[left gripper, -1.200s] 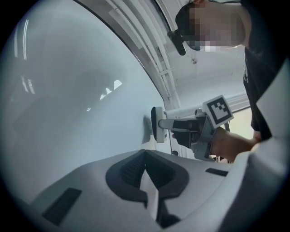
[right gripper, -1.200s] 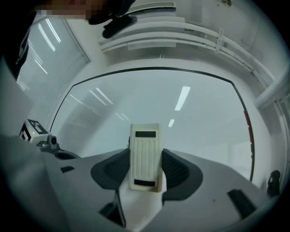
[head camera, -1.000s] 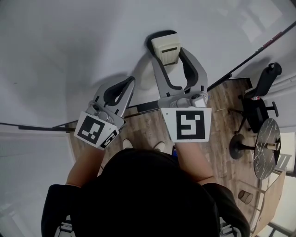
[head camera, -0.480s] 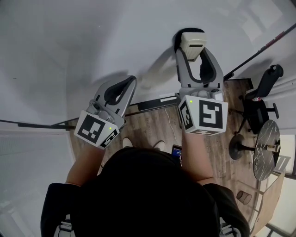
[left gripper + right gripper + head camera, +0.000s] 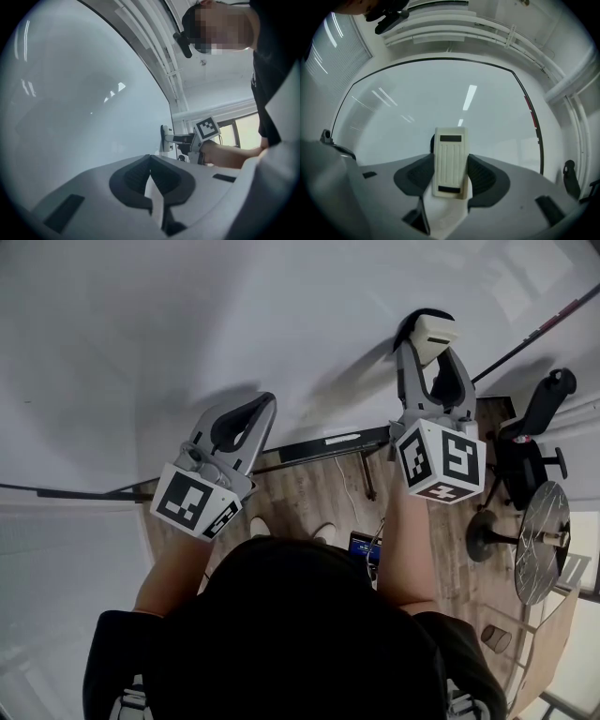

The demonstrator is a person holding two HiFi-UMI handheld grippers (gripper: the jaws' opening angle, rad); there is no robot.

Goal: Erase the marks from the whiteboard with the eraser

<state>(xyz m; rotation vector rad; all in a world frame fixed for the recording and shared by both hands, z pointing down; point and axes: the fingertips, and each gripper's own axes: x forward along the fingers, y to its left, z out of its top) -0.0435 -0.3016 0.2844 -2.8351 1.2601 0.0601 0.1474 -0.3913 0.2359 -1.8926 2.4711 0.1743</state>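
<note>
Two tongs are up at the whiteboard, and only one of them carries something. The right tongs pinch the eraser by its two long sides, at about the middle of its length. Its dark pad faces the whiteboard and seems to lie flat on it, near the lower edge and toward the right side. The left tongs are pressed together with nothing between them, and they point at the whiteboard further to the left.

The eraser is a small cream block with rounded corners. Its back looks like hard plastic with fine ribs along the length and a dark slot at each end. I judge it light and stiff, so it should not bend or crush under the grip. The plastic sides may be a little smooth, so a hold at the middle is the safest against twisting when it rubs.

The whiteboard is glossy and pale, with a thin black frame, and ceiling lights reflect in it. I cannot make out any marks near the eraser.
</note>
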